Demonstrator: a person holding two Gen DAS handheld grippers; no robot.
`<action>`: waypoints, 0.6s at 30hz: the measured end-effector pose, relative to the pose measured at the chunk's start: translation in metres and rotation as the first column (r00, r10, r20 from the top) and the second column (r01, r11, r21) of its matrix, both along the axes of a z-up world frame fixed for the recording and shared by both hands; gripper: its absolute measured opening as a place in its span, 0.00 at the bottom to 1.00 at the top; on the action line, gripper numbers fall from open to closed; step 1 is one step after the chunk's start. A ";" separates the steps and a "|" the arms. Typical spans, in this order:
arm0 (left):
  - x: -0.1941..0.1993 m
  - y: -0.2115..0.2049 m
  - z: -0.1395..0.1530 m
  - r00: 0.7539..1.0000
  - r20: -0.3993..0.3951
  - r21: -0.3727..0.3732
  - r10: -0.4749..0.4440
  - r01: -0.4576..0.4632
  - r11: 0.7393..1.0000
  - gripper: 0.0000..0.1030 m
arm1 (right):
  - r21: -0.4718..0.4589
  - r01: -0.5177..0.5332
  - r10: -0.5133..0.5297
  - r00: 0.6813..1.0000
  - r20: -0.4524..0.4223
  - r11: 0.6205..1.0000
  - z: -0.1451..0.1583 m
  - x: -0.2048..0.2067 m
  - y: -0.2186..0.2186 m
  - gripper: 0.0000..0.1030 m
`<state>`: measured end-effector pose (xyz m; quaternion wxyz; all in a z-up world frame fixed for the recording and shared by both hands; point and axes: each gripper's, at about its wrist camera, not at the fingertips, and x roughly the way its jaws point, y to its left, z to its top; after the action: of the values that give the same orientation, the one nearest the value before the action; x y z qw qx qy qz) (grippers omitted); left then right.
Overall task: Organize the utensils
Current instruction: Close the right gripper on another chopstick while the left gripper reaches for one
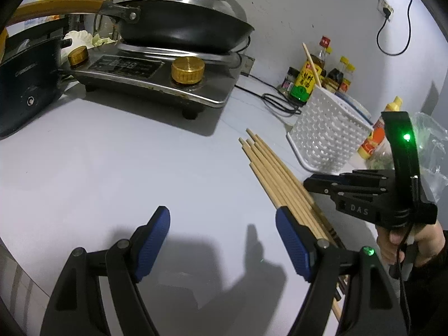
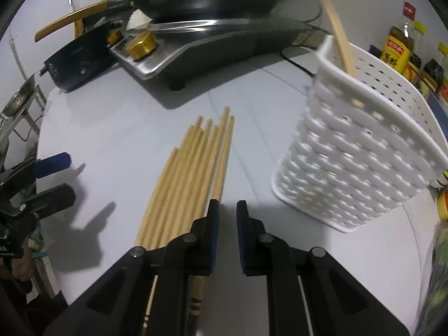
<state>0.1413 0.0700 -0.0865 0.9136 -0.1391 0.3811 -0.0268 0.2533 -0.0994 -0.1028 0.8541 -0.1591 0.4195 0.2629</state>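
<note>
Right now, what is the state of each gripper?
Left gripper: open, holding nothing.
Right gripper: nearly shut, nothing visible between its pads; chopsticks lie beside it.

The butt ends of the chopsticks (image 2: 193, 168) are hidden beneath the right gripper (image 2: 225, 210). The white basket (image 2: 350, 168) is motion-blurred. Bottle labels (image 1: 303, 79) are too small to read.

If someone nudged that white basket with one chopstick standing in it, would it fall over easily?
Probably, yes. The white perforated basket is tall for its narrow base, so it looks apt to tip. Its thin plastic walls full of holes suggest it is light and would slide on the smooth countertop. The single chopstick leaning inside likely adds little weight to steady it.
</note>
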 end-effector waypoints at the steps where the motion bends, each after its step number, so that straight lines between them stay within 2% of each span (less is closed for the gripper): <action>1: 0.001 -0.002 0.000 1.000 -0.009 0.009 0.000 0.000 1.000 0.76 | -0.013 0.015 -0.015 1.000 -0.003 1.000 -0.003 0.001 -0.003 0.11; 6: 0.003 -0.010 0.001 1.000 -0.017 0.024 -0.011 0.011 1.000 0.76 | 0.048 0.037 -0.037 0.999 0.001 0.998 -0.001 -0.002 -0.019 0.11; 18: 0.017 -0.047 -0.004 0.995 -0.078 0.070 -0.068 0.074 0.995 0.76 | 0.093 -0.058 0.062 0.998 -0.034 0.994 -0.004 -0.005 -0.008 0.11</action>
<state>0.1588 0.0234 -0.0908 0.9014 -0.0929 0.4209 -0.0400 0.2478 -0.1078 -0.1070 0.8445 -0.1275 0.4175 0.3104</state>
